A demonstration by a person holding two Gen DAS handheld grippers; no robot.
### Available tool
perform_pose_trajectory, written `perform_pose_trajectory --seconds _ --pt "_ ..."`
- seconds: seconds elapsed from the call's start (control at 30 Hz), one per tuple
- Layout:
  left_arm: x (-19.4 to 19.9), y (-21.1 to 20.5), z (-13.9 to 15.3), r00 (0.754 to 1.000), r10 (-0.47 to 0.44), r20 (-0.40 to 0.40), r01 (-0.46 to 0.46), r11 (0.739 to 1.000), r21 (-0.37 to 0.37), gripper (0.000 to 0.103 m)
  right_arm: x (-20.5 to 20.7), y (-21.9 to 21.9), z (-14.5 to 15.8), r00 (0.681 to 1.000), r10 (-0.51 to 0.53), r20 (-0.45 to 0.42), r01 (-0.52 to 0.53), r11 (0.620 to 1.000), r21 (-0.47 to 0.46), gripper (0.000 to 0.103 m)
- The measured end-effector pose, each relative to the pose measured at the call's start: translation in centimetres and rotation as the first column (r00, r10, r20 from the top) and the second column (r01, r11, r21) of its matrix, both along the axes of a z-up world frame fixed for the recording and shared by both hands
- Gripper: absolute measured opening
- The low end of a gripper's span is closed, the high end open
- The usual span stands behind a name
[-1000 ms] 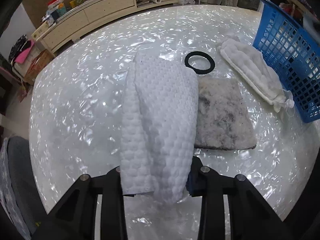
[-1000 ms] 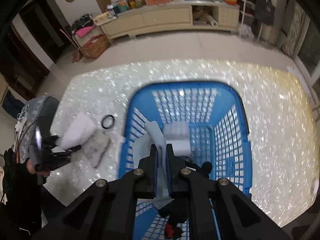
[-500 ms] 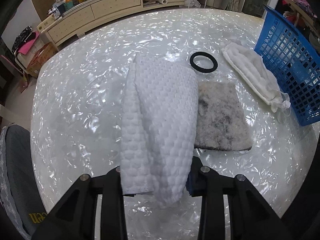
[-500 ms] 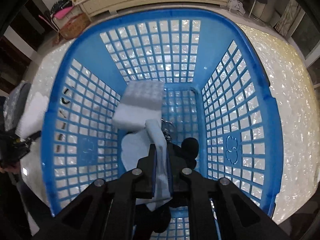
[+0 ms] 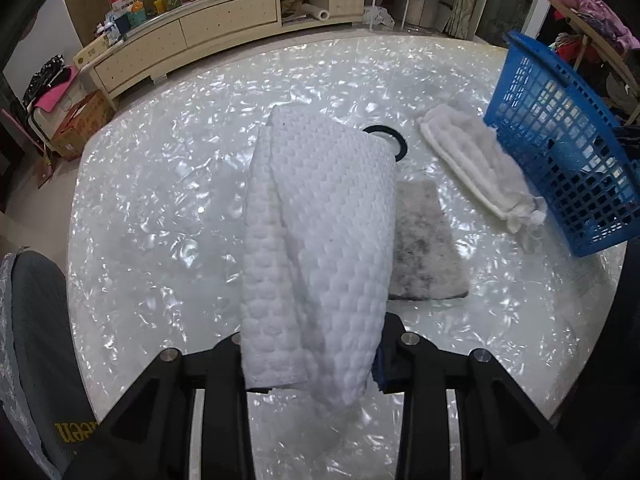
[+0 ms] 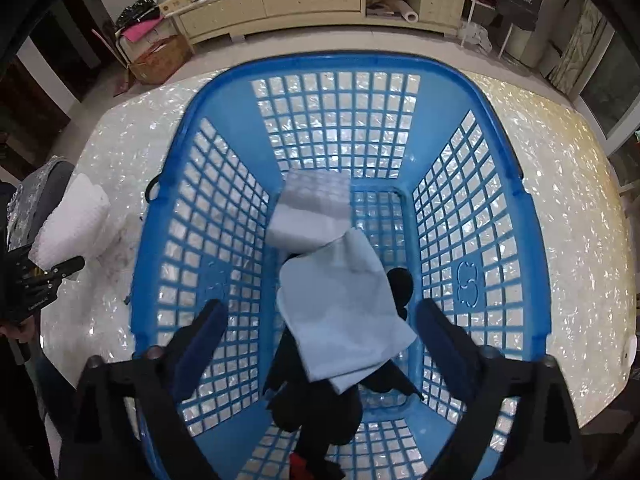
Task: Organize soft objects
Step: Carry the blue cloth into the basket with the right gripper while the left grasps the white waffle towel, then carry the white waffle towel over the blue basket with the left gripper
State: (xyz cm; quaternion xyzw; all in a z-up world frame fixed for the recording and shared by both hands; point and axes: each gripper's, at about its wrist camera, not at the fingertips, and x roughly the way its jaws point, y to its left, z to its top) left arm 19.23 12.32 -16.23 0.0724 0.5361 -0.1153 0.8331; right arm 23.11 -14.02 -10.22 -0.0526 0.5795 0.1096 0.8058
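The left gripper pinches the white towel, which hangs long-ways up off the table. The blue basket sits off to its right (the way to carry it). The right gripper is opening wide above the basket, and the light blue cloth lies loose inside, touching neither finger.

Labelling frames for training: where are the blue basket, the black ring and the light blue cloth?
blue basket [image 6: 532, 216]: right wrist view, right rim.
black ring [image 5: 401, 145]: left wrist view, right arc.
light blue cloth [image 6: 344, 312]: right wrist view, middle.
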Motion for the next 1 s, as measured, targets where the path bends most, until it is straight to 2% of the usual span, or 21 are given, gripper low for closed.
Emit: perform_pose_trajectory --seconds 0.4,0.7,1.0 --pt "-3.2 -2.5 4.6 0.998 -0.013 0.054 0.014 1.0 -0.015 0.032 -4.4 -1.2 4.0 0.99 -0.007 0.138 0.015 0.998 -0.053 0.103" --pt "-5.2 -7.3 8.4 0.994 -0.056 0.093 0.062 0.996 -0.062 0.032 -6.1 -2.9 4.2 0.98 -0.017 0.198 0.025 0.999 -0.04 0.103" --pt "-6.2 -13.0 12.5 0.978 -0.142 0.154 0.157 0.983 -0.093 0.032 -7.0 -3.7 4.6 0.974 -0.031 0.225 0.036 0.999 -0.016 0.103"
